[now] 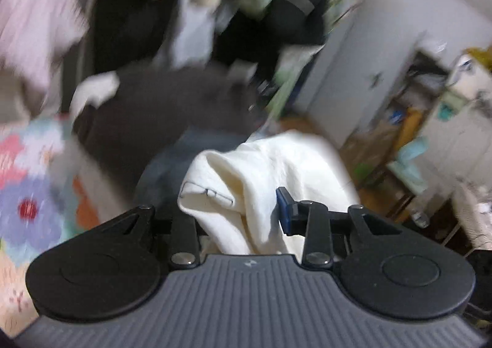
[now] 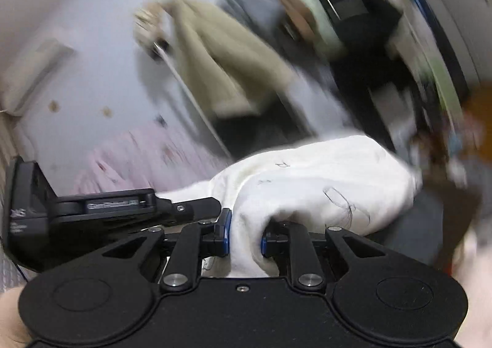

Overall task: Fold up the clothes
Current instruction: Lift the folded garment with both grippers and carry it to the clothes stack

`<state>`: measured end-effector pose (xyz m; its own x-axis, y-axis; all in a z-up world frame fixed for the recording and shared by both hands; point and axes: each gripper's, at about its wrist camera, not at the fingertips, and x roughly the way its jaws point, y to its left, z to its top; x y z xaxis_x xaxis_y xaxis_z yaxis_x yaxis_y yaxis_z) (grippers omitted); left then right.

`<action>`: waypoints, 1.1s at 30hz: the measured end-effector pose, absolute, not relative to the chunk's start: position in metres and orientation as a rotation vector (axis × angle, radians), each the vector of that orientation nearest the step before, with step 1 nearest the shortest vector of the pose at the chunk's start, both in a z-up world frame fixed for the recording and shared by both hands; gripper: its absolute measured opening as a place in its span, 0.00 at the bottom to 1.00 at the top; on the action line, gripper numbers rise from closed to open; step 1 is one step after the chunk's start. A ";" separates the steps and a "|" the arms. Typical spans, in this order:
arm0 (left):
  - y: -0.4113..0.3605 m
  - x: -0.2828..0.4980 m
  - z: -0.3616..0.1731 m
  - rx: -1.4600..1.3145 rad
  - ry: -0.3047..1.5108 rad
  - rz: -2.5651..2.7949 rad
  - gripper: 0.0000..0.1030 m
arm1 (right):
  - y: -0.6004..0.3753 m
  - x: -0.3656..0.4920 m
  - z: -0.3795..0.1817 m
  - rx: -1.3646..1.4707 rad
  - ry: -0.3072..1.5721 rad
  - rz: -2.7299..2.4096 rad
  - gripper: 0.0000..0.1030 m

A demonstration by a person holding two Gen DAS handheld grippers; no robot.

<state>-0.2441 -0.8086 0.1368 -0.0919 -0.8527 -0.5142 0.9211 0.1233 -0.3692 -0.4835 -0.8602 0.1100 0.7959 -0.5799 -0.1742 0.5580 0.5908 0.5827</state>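
A white garment (image 1: 276, 163) is bunched up in front of my left gripper (image 1: 233, 209), which is shut on a fold of it. The right blue pad (image 1: 284, 209) shows against the cloth; the left pad is hidden under it. In the right wrist view the same white garment (image 2: 323, 182) runs between the two blue pads (image 2: 226, 234) of my right gripper (image 2: 245, 237), which is shut on it. The left gripper (image 2: 123, 206) shows from the side at the left, its finger reaching into the cloth. Both views are motion-blurred.
Dark and beige clothes (image 1: 147, 9) hang behind, with a beige coat (image 2: 221, 65) and pink floral fabric (image 2: 138, 157). A flowered cover (image 1: 30, 179) lies at lower left. Cluttered shelves (image 1: 415, 132) stand on the right. A wall unit (image 2: 33, 77) hangs on the white wall.
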 end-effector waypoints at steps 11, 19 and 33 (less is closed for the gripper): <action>-0.802 -0.253 0.140 0.193 0.652 -1.475 0.35 | -0.881 -0.521 0.095 0.791 -0.113 -0.603 0.58; -0.753 -0.228 0.151 -0.009 0.670 -1.409 0.67 | -0.892 -0.525 0.066 0.918 -0.139 -0.642 0.59; -0.760 -0.231 0.104 -0.153 0.713 -1.506 0.08 | -0.904 -0.504 0.086 0.714 -0.178 -0.595 0.13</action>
